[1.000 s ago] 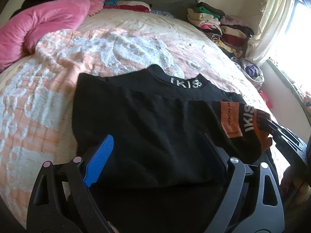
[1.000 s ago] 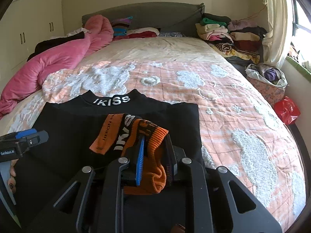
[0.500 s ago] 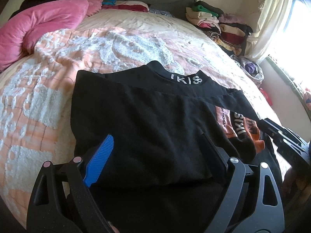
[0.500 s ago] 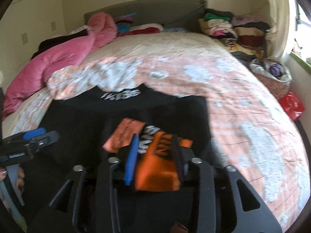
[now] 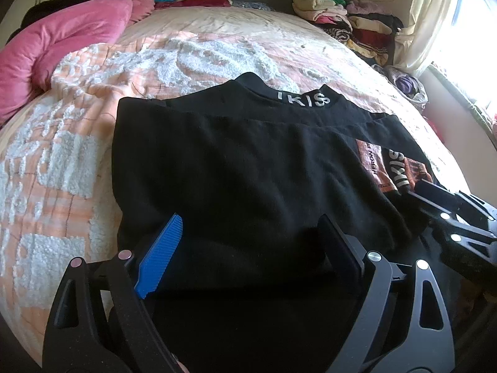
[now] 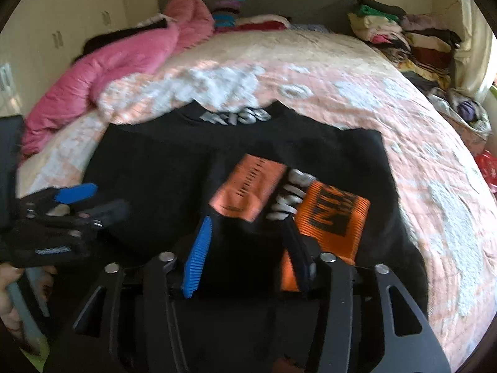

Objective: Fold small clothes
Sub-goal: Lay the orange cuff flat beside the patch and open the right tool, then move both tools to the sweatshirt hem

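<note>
**Right jaws let go of the sleeve cuff; left jaws stand wide over the hem**

The right gripper (image 6: 248, 242) hangs low over the black top (image 5: 248, 168), and its jaws are opening. Black sleeve cloth lies between the blue pad (image 6: 197, 258) and the dark one, but the pads do not press it. The orange cuff (image 6: 329, 220) lies flat on the top, just beyond the dark finger and partly beside it.

The left gripper (image 5: 248, 248) has its jaws spread wide, empty, over the near edge of the top. Its fingertips stand close above the cloth; whether they touch it cannot be told.

The top lies folded on the peach bedspread (image 5: 217, 49), its lettered collar (image 5: 303, 99) toward the headboard. A pink quilt (image 6: 124, 62) is heaped at the far left, and a pile of folded clothes (image 6: 403, 37) sits at the far right corner.
</note>
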The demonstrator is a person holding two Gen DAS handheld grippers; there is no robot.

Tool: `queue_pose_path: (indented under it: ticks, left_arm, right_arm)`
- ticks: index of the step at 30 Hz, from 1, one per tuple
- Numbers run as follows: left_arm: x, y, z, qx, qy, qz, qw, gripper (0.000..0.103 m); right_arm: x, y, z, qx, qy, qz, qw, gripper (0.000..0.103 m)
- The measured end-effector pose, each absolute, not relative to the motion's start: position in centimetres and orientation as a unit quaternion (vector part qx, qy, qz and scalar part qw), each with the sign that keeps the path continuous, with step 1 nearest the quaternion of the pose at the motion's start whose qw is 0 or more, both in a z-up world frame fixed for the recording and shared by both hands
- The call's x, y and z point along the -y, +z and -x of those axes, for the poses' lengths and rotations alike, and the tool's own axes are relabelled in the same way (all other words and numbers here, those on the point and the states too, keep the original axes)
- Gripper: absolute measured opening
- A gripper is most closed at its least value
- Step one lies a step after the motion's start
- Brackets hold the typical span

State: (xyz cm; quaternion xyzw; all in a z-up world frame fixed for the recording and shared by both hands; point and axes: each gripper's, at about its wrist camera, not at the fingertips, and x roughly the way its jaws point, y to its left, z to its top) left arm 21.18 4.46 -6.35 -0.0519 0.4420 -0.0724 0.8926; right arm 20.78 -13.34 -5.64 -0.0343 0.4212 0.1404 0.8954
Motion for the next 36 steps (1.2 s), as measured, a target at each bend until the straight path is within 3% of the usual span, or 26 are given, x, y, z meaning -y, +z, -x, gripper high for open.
queue_pose_path:
  ticks: [9, 21, 30, 32, 33, 36]
  left_arm:
    - [-4.5, -6.4, -21.1, -0.442, -0.073, 0.052, 0.893, 0.082]
    - [-4.5, -5.8, -20.7, -0.439, -0.074, 0.056, 0.893, 0.082]
    - [-4.9, -4.6, -19.8, -0.431, -0.073, 0.068, 0.897, 0.082]
    - [-5.2, -4.4, -19.6, -0.429, -0.069, 0.075, 0.898, 0.085]
    - [-5.3, -4.2, -19.5, -0.428, -0.066, 0.076, 0.898, 0.094]
    - [-5.6, -3.8, -19.1, -0.424, -0.059, 0.077, 0.9, 0.094]
  right_arm:
    - [15.2, -6.6, -20.5, -0.433, 0.118, 0.016, 0.893, 0.054]
    - [15.8, -4.6, -18.6, -0.399, 0.114, -0.002, 0.91, 0.087]
    - [16.4, -3.1, -17.8, -0.375, 0.098, -0.013, 0.922, 0.095]
    - [16.6, -2.8, -17.6, -0.371, 0.096, -0.012, 0.923, 0.096]
    - [16.6, -2.7, -17.5, -0.37, 0.097, -0.012, 0.924, 0.096]
    - [16.8, -2.6, -17.2, -0.369, 0.1, -0.013, 0.924, 0.096]
